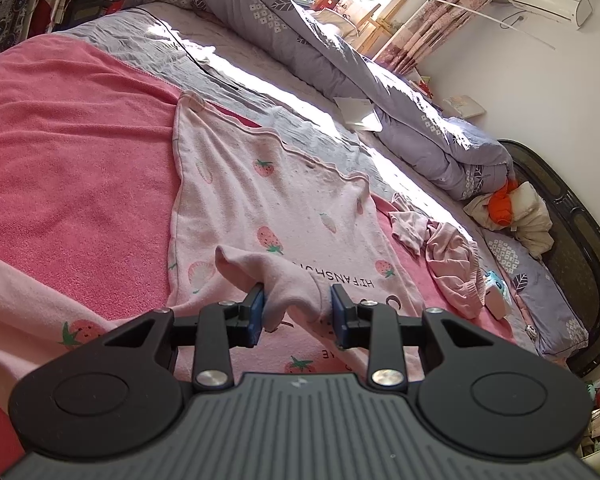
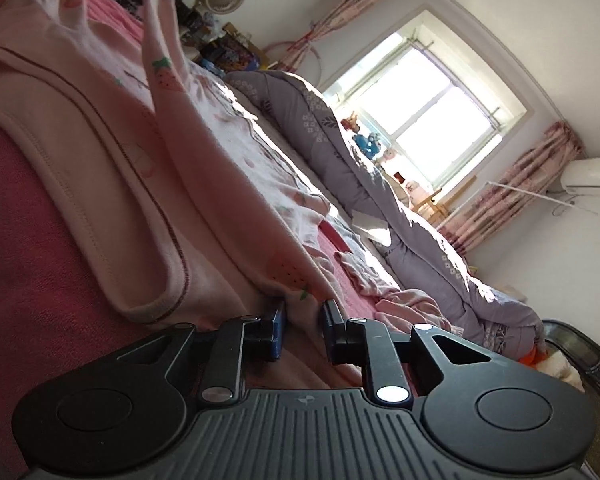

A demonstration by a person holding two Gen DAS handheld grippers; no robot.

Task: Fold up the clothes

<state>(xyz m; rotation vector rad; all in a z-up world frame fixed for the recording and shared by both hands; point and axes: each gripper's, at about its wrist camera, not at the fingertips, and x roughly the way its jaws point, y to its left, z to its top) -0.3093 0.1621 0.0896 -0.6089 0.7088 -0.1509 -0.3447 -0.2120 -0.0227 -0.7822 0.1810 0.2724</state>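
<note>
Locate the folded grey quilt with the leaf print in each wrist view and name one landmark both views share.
Left wrist view: the grey quilt runs from top centre down to the right, along the far side of the bed.
Right wrist view: the grey quilt runs diagonally through the centre, below the window.
Shared landmark: the white air conditioner on the wall beside the pink curtains.

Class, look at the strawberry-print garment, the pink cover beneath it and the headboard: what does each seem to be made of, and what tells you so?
Strawberry-print garment: soft knit, probably cotton, matte; it drapes, wrinkles and has stitched hems.
Pink cover: looks like terry or fleece, with a fuzzy, looped, matte surface.
Headboard: dark and glossy, perhaps lacquered wood or padded leatherette; too distant to settle.
</note>
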